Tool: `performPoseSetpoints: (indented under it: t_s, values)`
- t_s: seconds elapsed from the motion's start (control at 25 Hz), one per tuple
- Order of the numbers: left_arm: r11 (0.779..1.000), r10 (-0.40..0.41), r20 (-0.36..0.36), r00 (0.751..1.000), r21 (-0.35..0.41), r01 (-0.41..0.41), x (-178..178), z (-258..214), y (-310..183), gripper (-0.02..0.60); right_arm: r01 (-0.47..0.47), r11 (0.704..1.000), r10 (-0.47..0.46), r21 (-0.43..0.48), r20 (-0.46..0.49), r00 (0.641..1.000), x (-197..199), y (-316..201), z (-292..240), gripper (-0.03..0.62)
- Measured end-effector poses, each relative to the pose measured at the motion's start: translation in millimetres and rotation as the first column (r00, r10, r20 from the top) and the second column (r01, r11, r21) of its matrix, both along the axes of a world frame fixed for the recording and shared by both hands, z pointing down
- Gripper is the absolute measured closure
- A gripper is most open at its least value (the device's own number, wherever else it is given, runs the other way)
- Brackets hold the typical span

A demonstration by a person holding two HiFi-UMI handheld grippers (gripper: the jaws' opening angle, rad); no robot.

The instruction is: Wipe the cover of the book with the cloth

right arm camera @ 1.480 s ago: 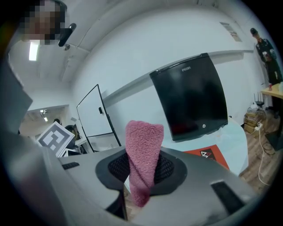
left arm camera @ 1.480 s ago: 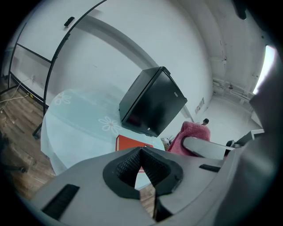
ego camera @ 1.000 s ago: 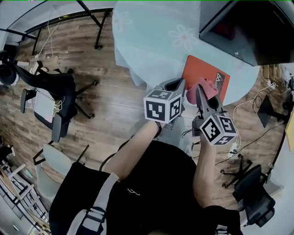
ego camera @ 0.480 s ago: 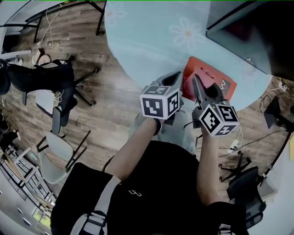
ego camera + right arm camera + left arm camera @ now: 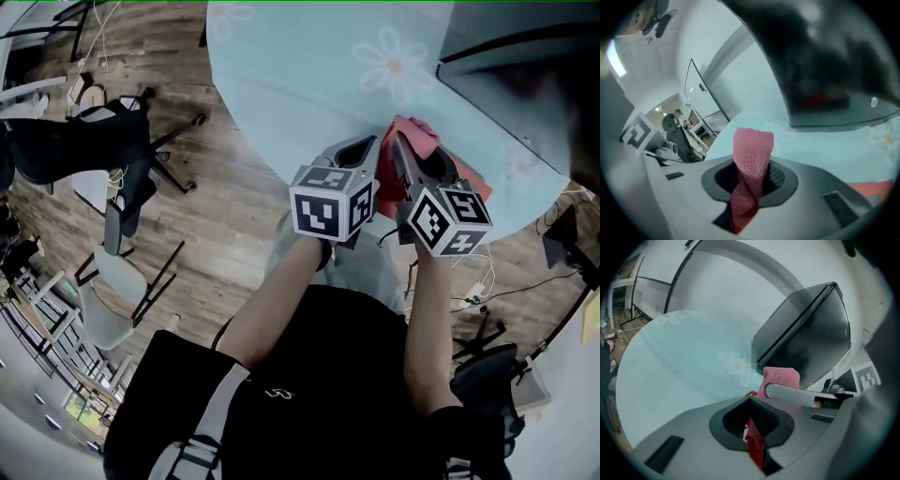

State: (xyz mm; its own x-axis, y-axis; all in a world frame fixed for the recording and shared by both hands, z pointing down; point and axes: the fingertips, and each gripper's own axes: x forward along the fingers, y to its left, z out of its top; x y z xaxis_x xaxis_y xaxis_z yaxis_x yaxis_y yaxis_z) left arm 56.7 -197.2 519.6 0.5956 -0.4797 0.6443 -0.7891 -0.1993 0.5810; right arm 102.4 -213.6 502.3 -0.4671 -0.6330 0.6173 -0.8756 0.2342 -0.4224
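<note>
The red book lies at the near edge of the round pale-blue table, mostly hidden under both grippers. My left gripper is shut on the book's near edge; in the left gripper view a strip of red cover sits pinched between the jaws. My right gripper is shut on the pink cloth, which rests at the book's far corner. In the right gripper view the cloth stands up out of the jaws, and a corner of the book shows at lower right.
A large black box stands on the table just beyond the book, close to the cloth. Office chairs stand on the wooden floor to the left. Cables lie on the floor at right.
The right gripper has slid the pink cloth across the book's cover toward its far corner. The left gripper stays at the book's near edge. The head view has shifted.
</note>
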Motion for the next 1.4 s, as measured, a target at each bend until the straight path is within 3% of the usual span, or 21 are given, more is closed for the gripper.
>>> performPoseSetpoints:
  t_s: [0.28,0.96,1.4]
  values:
    - [0.996,0.074,0.026,0.997,-0.051,-0.072,17,12,7,0.568,0.036,0.995,-0.041,-0.090,-0.057,0.998,6,-6,22,0.496]
    - [0.985,0.152,0.075,0.986,-0.099,-0.144,22,17,11,0.566,0.010,0.995,-0.013,-0.103,-0.028,1.000,7,-3,33,0.494]
    - [0.978,0.184,0.097,0.978,-0.118,-0.173,54,16,11,0.568,-0.014,0.994,0.013,-0.106,-0.009,1.000,38,-1,31,0.494]
